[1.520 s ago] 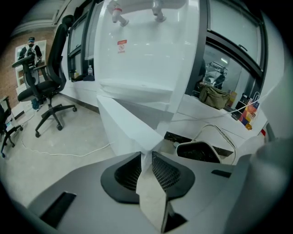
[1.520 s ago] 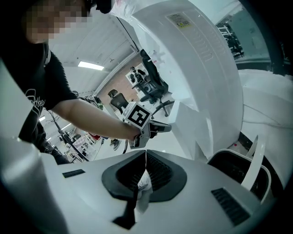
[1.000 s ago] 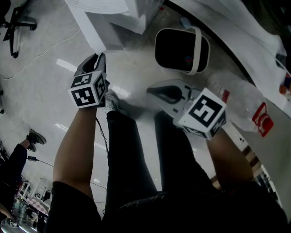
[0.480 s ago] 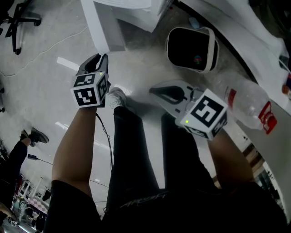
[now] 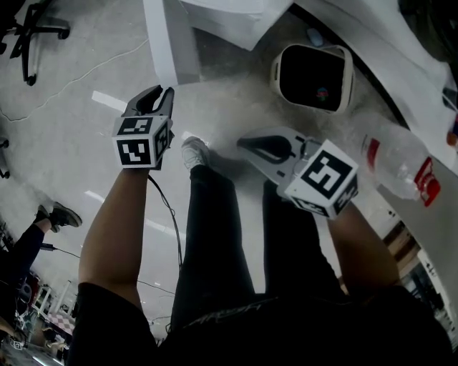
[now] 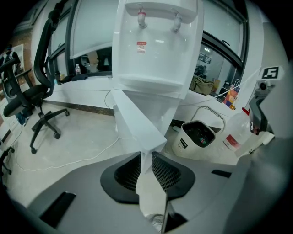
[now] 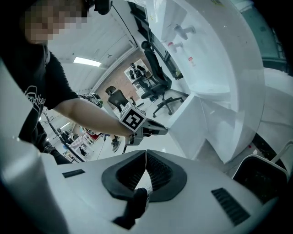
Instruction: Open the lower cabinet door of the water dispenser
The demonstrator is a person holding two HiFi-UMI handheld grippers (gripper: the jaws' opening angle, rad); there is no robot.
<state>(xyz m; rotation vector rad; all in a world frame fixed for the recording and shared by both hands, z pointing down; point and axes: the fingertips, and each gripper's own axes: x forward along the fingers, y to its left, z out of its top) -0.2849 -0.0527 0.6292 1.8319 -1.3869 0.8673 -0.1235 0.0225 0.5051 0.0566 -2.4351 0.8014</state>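
Observation:
The white water dispenser (image 6: 155, 45) stands ahead, and its top shows at the upper edge of the head view (image 5: 222, 18). Its lower cabinet door (image 6: 137, 121) stands swung out towards me, a white panel (image 5: 163, 43) edge-on. My left gripper (image 5: 159, 91) is at the door's free end. In the left gripper view the door's edge runs between the jaws, and the left gripper (image 6: 146, 155) is shut on it. My right gripper (image 5: 242, 141) hangs to the right over the floor, away from the door. Its pads meet with nothing between them in the right gripper view (image 7: 145, 157).
A white bin (image 5: 315, 75) with a dark inside stands on the floor right of the dispenser. A plastic bottle (image 5: 401, 168) with a red label lies beside it. An office chair (image 6: 36, 96) and a floor cable (image 6: 68, 157) are at the left. My own legs and shoe (image 5: 195, 151) are below the grippers.
The left gripper has kept hold of the door's end while both hands shifted. The door, dispenser and bin have slid rightwards in the head view, and my foot has moved with them.

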